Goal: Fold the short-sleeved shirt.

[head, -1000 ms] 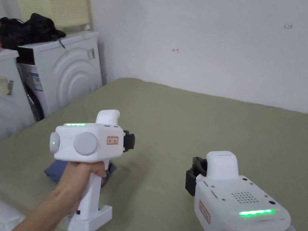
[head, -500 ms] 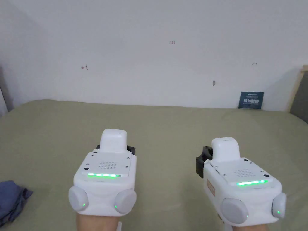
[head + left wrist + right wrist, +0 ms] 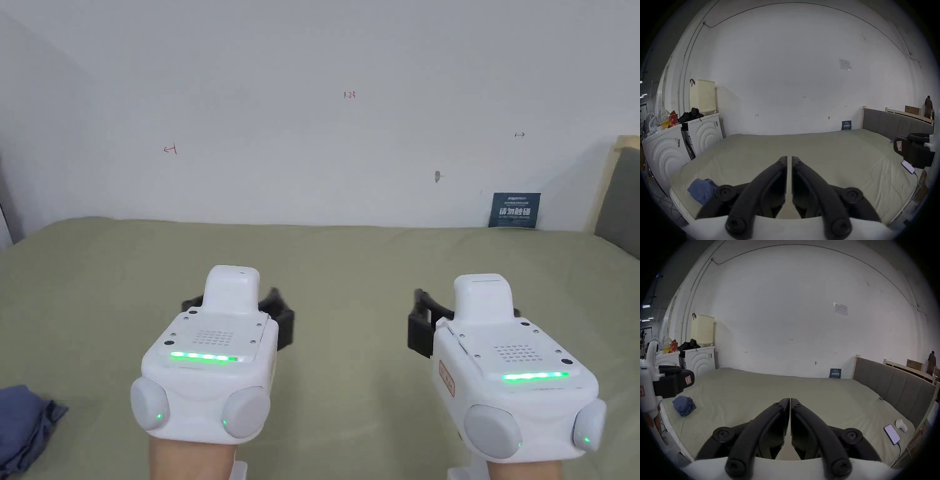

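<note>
Shirt [image 3: 25,422], crumpled with no readable axis, lies at the bed's [image 3: 350,262] near-left edge, unmoved. We note left gripper [image 3: 789,160] and right gripper [image 3: 790,401] clenched empty, now level.

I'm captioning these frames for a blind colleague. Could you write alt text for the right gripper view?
The right tongs, jaws shut and holding nothing, point out over a wide olive-green bed. A crumpled blue shirt lies near the bed's left edge, below the left tongs. A phone lies at the right, near the grey headboard.
</note>
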Motion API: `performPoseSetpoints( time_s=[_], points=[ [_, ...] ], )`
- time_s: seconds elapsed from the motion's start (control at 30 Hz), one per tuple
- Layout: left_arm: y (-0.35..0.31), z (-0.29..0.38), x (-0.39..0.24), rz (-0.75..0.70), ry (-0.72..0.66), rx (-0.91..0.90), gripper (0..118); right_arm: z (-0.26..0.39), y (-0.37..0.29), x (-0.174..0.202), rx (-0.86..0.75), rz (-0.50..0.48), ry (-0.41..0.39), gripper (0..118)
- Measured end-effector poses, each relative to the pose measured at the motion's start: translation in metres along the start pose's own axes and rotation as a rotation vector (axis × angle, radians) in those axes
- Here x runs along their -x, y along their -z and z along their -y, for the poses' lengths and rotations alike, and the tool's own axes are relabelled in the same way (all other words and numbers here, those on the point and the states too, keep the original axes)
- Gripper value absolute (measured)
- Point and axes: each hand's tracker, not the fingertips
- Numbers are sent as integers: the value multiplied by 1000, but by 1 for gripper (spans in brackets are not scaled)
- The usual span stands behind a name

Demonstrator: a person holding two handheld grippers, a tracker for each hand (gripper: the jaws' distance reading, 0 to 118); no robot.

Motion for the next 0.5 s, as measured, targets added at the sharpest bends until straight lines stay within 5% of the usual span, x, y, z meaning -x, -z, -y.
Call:
performPoseSetpoints(
  time_s=[0.03, 0.07, 0.5],
  points=[
    [3, 1, -1, 4, 3, 19, 118, -1, 1, 1, 2, 9, 5, 105],
    [5, 3, -1, -3, 1, 17, 117, -1, 2, 1, 2, 13, 10, 114],
    [-4, 6, -2, -26, -17, -6, 118, -5, -6, -5, -33, 13, 14, 118]
  ],
)
